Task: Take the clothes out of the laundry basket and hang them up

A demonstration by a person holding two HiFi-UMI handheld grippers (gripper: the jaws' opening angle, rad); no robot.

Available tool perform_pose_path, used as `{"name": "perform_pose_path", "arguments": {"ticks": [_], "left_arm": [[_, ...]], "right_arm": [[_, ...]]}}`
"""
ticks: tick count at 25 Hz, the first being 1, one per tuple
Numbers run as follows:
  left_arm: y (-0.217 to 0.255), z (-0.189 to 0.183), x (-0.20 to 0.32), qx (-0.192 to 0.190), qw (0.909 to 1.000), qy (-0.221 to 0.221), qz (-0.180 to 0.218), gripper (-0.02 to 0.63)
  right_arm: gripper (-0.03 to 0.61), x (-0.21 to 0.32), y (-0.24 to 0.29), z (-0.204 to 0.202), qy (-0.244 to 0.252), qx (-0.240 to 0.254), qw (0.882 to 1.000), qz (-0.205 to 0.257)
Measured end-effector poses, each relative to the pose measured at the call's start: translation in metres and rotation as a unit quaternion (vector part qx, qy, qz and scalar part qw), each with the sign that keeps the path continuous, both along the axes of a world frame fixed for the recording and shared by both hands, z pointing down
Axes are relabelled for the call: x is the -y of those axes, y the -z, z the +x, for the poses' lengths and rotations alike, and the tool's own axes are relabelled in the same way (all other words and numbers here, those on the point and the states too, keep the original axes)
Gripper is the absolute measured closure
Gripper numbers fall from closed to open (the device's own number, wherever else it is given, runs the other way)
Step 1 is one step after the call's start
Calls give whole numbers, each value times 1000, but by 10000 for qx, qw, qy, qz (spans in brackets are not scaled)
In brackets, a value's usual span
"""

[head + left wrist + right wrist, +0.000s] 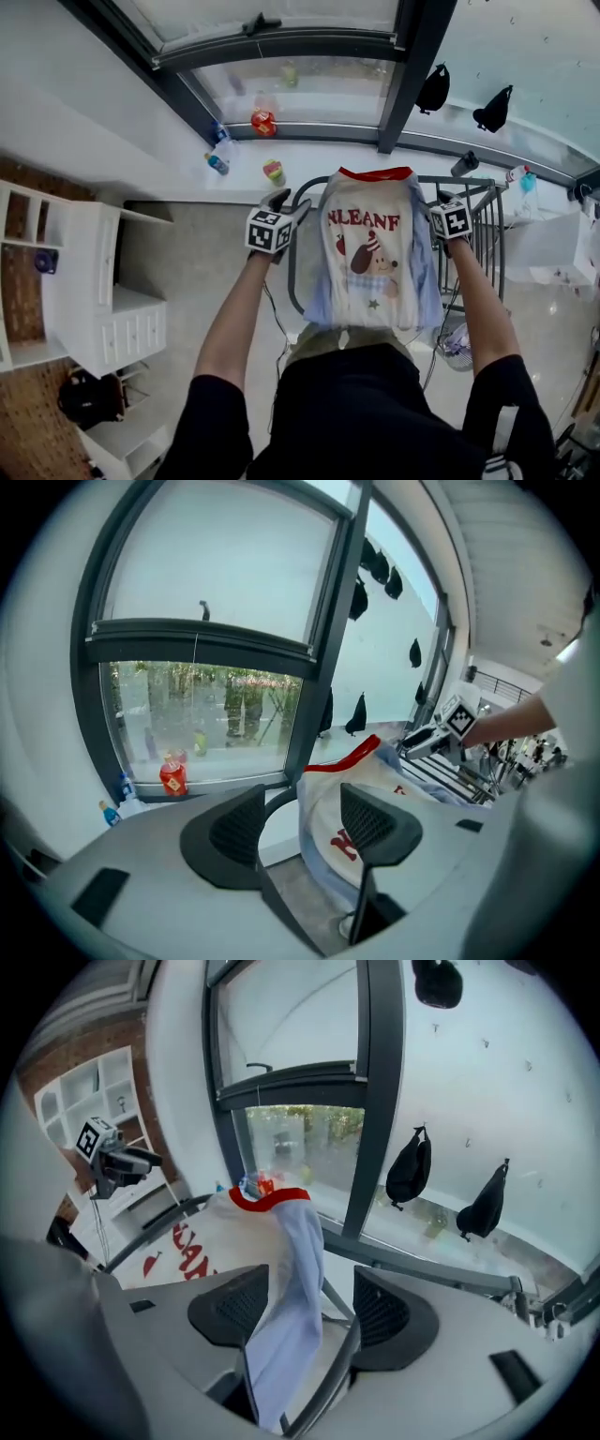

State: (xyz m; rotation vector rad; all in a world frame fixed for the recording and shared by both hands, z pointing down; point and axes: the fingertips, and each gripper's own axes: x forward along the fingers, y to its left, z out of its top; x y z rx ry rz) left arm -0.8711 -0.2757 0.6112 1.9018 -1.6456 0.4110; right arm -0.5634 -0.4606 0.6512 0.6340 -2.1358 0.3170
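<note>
Shirt (370, 248) is draped on the drying rack (290, 258), left gripper (286, 202) and right gripper (443, 201) fingers both wide, gripping nothing, no clue what's left to hang.

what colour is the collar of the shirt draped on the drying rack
Red: the collar shows best in the head view.

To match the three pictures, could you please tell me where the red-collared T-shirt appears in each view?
Head view: T-shirt at centre, draped over the drying rack.
Left gripper view: T-shirt lower centre, beyond the jaws.
Right gripper view: T-shirt centre-left, sleeve between the jaws.
Shared landmark: the dark window post.
</note>
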Motion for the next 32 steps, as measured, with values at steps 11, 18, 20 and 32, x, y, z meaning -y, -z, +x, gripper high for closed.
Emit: {"name": "perform_pose_path", "arguments": {"ticks": [11,18,20,32], "left_arm": [[86,52,-41,-879,9835,-423,1521,383],[108,126,-86,-1563,9674,-734,1852,479],[110,147,-96,-1722,9638,-735,1896,524],[100,354,-137,-1776,9566,-1682,1585,595]], "right_arm": [[330,-117,108,47,-1495,1955,9692,89],[331,-222,135,130,-2690,2380,9327,309],[358,-242,137,152,-3018,2493,9193,402],[578,-351,143,360,-4385,2649,8527,1024]]}}
